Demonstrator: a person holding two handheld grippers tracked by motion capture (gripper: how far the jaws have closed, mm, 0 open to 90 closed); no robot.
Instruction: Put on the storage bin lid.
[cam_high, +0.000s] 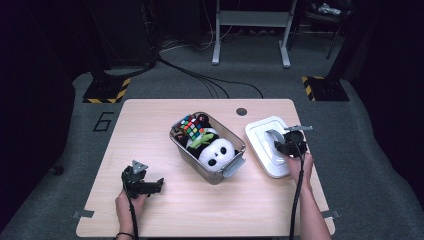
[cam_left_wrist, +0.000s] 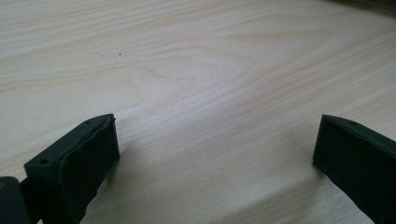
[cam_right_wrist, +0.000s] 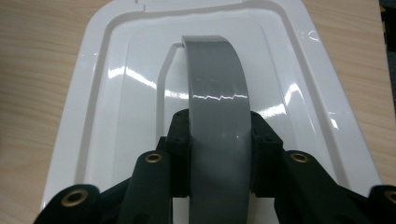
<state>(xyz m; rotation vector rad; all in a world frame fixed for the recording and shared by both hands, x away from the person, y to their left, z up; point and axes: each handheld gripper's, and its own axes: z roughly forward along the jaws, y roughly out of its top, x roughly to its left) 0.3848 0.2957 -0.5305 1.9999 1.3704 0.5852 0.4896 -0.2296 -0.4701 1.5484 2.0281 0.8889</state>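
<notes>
My right tool (cam_right_wrist: 219, 140) is clamped on the white lid's (cam_right_wrist: 116, 70) grey handle (cam_right_wrist: 215, 84); I lift level toward the bin (cam_high: 186, 150). Left tool (cam_left_wrist: 215, 154) rests apart.

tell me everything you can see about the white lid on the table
The white lid is a glossy, plastic-looking rounded rectangle with a raised rim and stepped inner panel. A grey arched handle runs along its middle. It lies flat, handle up, on the wooden table, right of the clear toy-filled bin and apart from it, so the bin is uncovered. The right claw is shut on the handle, a jaw pressed to each side.
</notes>
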